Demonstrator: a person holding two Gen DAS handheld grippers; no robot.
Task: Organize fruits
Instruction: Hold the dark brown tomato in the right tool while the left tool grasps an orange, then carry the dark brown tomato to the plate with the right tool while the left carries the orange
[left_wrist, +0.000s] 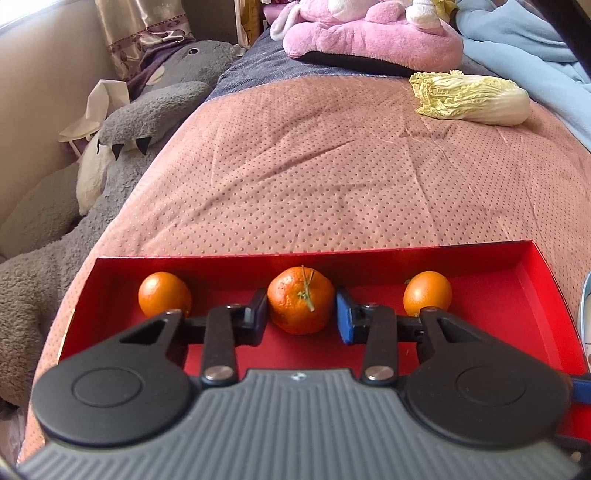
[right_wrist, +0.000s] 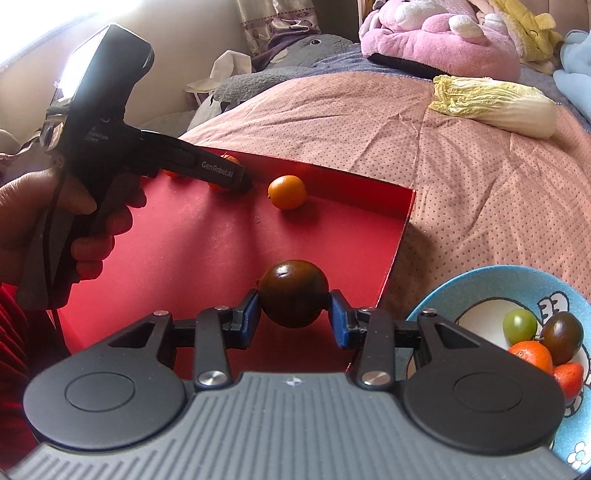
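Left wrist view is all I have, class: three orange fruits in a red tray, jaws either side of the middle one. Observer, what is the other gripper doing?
Observer: The right gripper is shut on a dark tomato, held over the near part of the red tray.
Operator: Where do the fruits come from?
Observer: A blue bowl sits right of the tray, holding a green tomato, another dark one, an orange and a red fruit.
Operator: Does my gripper show?
Observer: Yes, a hand holds its handle at the tray's left; its tip hides the middle fruit.
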